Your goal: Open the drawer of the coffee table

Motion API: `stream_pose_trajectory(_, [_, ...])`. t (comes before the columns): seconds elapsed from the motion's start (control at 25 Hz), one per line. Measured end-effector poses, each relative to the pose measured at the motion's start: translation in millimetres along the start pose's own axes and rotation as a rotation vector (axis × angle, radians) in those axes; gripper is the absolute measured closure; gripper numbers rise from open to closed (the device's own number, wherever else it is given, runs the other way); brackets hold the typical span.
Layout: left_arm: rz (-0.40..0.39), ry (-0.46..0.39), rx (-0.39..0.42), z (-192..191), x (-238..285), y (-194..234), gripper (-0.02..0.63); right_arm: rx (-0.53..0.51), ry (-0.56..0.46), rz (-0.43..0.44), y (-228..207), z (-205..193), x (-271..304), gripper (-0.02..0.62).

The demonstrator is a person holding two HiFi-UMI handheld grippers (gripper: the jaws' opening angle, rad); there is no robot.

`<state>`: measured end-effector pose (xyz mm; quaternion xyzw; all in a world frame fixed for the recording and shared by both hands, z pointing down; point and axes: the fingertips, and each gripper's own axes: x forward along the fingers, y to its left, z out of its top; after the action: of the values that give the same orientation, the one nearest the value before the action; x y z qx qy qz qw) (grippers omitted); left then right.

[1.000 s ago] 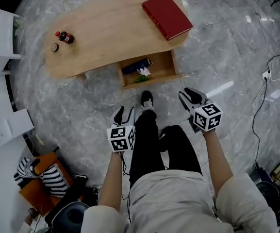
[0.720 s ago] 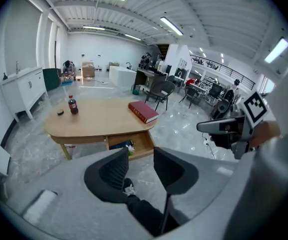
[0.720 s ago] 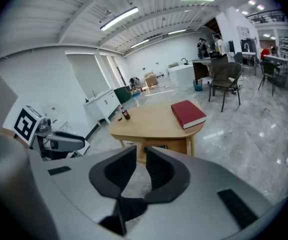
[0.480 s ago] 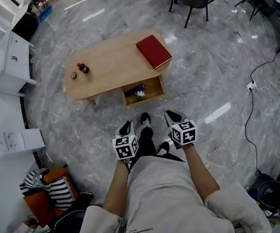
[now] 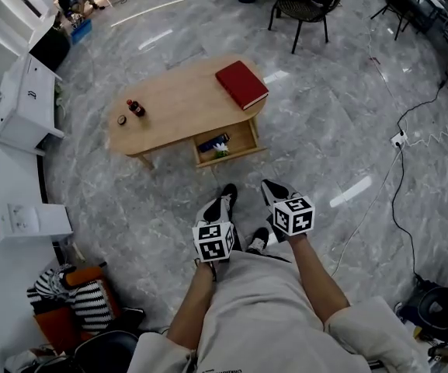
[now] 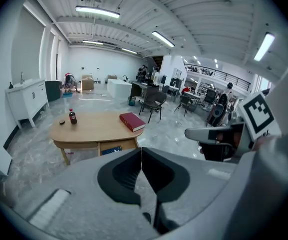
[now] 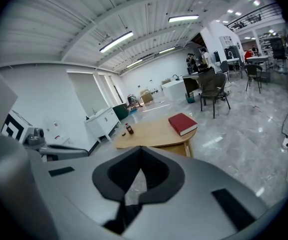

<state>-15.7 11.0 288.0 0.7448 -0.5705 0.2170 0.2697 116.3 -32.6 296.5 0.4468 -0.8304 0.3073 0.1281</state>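
The wooden coffee table stands well ahead of me, its drawer pulled out at the front with a dark item and a small flower inside. On top lie a red book and a small bottle with its cap beside it. My left gripper and right gripper hang side by side over the floor, far short of the table. Both have just closed and are shut with nothing between them: the left gripper and the right gripper each show jaws meeting, with the table beyond.
A white cabinet stands left of the table and a black chair behind it. A cable runs to a floor socket at the right. Bags and a white box lie at the lower left. My shoes are just below the grippers.
Both grippers have risen and drawn back from the table, which now looks smaller and farther off. Their jaws went from open to shut, both empty.
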Motion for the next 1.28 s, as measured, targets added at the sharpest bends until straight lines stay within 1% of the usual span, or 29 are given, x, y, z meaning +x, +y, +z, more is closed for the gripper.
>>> stream_pose_trajectory(0.12, [0.003,-0.029,-0.006,3.5,-12.0,-5.7,0.594,-0.013,-0.005,-0.016,6.7,-10.1,-12.7,0.58])
stream_pose_trajectory(0.24, [0.009,-0.05,-0.025,6.5,-14.9,-6.5,0.594,-0.05,-0.013,-0.014,13.3,-12.5,-20.7,0.58])
stream_pose_trajectory(0.4, [-0.014,-0.05,0.032,7.5,-13.6,-9.8,0.594,-0.087,-0.003,-0.016,16.6,-10.5,-24.0,0.58])
stream_pose_trajectory(0.52, [-0.024,-0.047,0.028,7.1,-12.4,-14.4,0.594,-0.097,0.005,-0.029,12.4,-4.0,-24.8,0.58])
stream_pose_trajectory(0.6, [-0.039,-0.039,0.036,3.5,-15.1,-17.9,0.594,-0.096,0.001,-0.031,16.2,-7.6,-27.2,0.58])
stream_pose_trajectory(0.72, [-0.044,-0.027,0.08,2.0,-15.4,-16.3,0.594,-0.142,0.014,-0.047,22.5,-12.8,-24.2,0.58])
stream_pose_trajectory(0.84, [-0.04,-0.035,0.077,4.2,-18.4,-14.0,0.594,-0.188,0.018,-0.075,22.4,-12.1,-23.4,0.58])
stream_pose_trajectory(1.04, [-0.02,-0.029,0.054,3.1,-16.8,-8.2,0.594,-0.192,0.029,-0.065,24.4,-16.9,-23.6,0.58])
stream_pose_trajectory(1.28, [-0.023,-0.027,0.051,-1.6,-14.7,-17.2,0.594,-0.159,0.031,-0.062,13.4,-23.0,-28.8,0.58])
